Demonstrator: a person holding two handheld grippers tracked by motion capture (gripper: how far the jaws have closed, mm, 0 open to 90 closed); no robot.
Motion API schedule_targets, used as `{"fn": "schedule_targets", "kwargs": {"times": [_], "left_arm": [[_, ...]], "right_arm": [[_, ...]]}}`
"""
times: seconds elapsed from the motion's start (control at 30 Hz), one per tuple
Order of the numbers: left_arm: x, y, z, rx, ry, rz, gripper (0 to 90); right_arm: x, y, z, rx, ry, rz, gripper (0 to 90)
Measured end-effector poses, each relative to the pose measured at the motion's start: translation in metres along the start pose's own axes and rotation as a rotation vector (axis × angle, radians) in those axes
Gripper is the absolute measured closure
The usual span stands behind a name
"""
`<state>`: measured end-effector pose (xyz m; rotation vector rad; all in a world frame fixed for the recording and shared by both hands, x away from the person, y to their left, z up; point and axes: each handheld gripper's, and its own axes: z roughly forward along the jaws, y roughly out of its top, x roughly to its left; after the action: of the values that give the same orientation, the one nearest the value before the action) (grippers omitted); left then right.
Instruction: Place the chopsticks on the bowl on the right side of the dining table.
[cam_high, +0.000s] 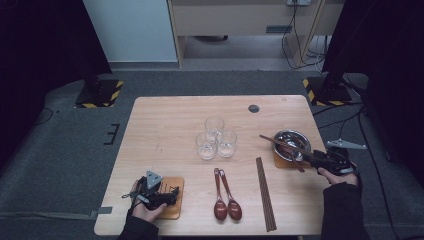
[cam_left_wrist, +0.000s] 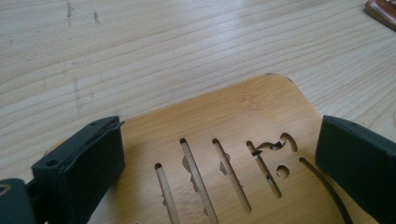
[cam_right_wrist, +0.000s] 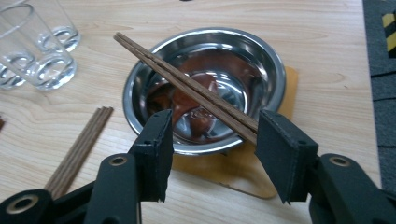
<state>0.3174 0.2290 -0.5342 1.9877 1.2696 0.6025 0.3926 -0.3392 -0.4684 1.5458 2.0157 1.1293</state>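
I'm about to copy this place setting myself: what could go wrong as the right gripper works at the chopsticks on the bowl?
The chopsticks lie loose across the steel bowl, touching one pad of the right gripper, whose jaws are not clamped; a nudge could roll them off. The bowl sits on a wooden coaster and might slide. The glasses stand close by.
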Motion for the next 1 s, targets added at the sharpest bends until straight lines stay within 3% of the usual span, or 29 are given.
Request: {"fn": "schedule_targets", "kwargs": {"times": [0.5, 1.0], "left_arm": [[0.000, 0.000, 0.000, 0.000, 0.000, 0.000, 0.4], [0.000, 0.000, 0.000, 0.000, 0.000, 0.000, 0.4]], "right_arm": [[-0.007, -0.006, 0.003, 0.050, -0.025, 0.027, 46.9], [-0.013, -0.006, 0.006, 0.040, -0.032, 0.045, 38.0]]}}
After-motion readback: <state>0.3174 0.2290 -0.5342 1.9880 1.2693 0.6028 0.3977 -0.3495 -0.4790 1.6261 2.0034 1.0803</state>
